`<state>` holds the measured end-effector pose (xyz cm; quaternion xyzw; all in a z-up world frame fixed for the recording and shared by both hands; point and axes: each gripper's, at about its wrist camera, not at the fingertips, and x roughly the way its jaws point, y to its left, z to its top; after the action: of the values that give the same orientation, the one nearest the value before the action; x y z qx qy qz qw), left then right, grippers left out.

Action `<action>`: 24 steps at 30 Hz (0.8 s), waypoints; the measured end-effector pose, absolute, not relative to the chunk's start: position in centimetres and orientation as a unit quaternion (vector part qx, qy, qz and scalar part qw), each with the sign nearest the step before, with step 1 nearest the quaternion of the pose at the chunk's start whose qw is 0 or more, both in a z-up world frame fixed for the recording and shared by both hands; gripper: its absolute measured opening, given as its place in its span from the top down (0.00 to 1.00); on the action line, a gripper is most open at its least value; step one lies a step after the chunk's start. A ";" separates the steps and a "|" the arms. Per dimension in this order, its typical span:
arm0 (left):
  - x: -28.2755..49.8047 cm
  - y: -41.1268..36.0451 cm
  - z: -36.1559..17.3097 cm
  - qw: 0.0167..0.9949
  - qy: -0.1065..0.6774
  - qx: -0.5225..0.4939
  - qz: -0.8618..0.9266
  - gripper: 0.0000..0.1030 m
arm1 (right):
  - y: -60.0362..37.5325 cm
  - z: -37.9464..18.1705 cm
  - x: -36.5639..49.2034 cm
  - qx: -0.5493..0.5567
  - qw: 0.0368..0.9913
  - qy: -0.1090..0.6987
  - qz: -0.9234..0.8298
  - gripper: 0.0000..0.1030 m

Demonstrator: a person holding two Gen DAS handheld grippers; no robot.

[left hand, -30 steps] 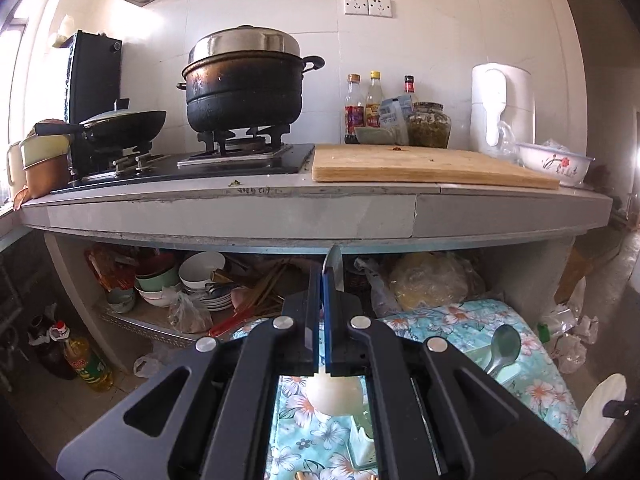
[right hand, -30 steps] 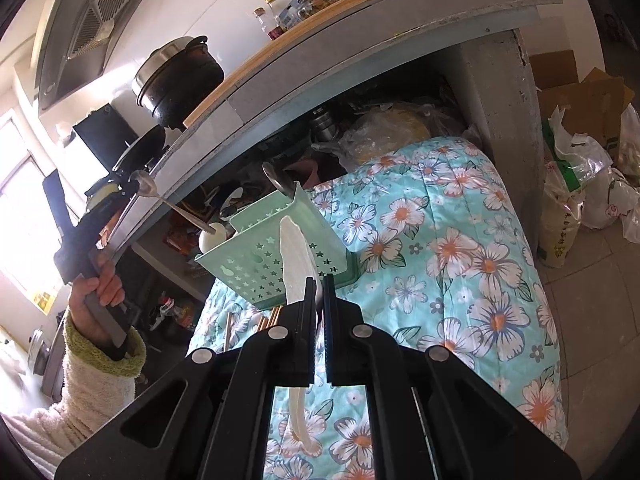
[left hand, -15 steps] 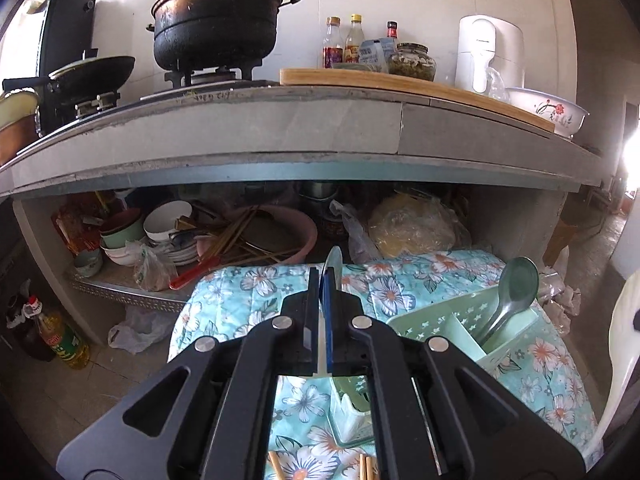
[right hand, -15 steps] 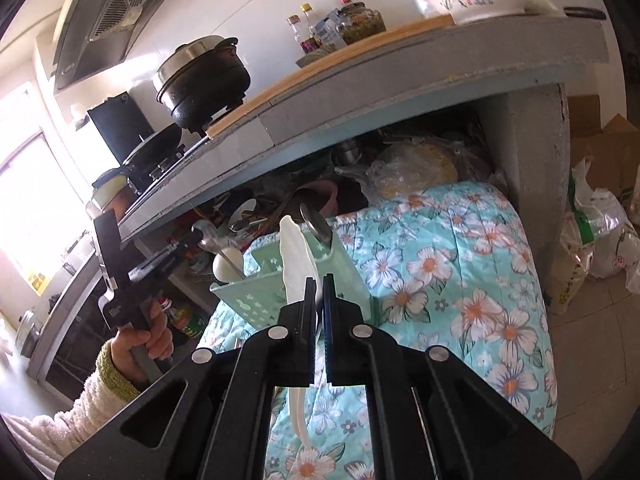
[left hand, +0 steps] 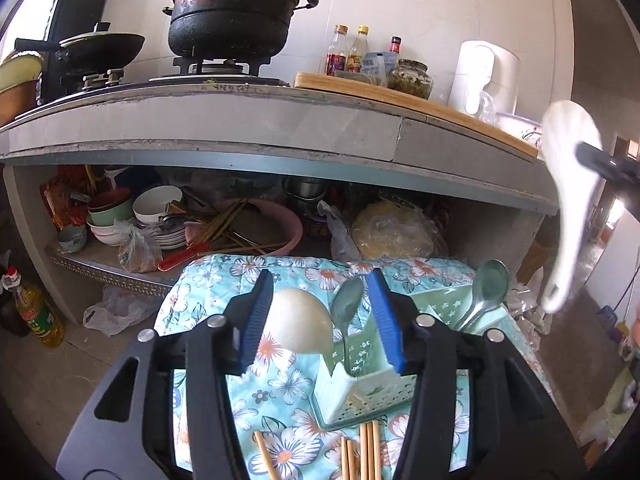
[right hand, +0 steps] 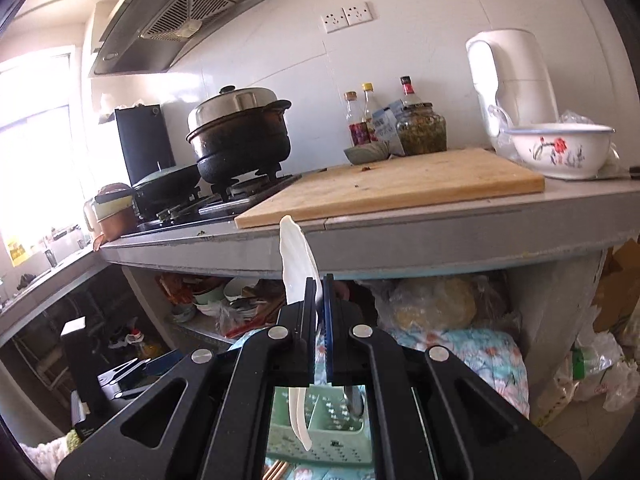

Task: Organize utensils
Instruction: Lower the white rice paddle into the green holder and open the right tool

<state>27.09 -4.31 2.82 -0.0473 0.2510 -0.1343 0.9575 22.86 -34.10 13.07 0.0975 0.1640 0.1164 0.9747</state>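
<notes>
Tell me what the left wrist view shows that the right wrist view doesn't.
Only left: the left claw, jaws opening, a metal spoon between them untouched, and a second spoon standing in the basket. Only right: the range hood and the right claw shut on the white spoon. Both: black pot, cutting board, green basket.

Both hand-held grippers: black angular frames w/ silver screws, blue pads (left hand: pixel 256 320) inside fingers.

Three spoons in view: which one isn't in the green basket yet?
The white spoon, clamped in the right gripper up in the air. Both metal spoons already stand in the green basket.
</notes>
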 end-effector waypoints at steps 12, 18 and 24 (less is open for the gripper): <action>22.6 0.0 1.1 0.949 0.273 -0.077 -0.136 0.42 | -29.5 9.6 29.0 -0.019 0.980 0.172 0.093 0.97; 21.7 2.1 -1.4 0.942 0.299 -0.089 -0.125 0.42 | -28.4 6.1 29.7 -0.053 0.974 0.201 0.092 0.97; 21.3 3.8 -3.5 0.934 0.322 -0.104 -0.109 0.42 | -28.7 4.1 29.1 -0.052 0.968 0.229 0.088 0.96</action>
<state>21.34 3.80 -3.51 -0.1045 0.3223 -0.1094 0.9345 29.06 -28.68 4.07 -0.0521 0.2290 0.0880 0.9680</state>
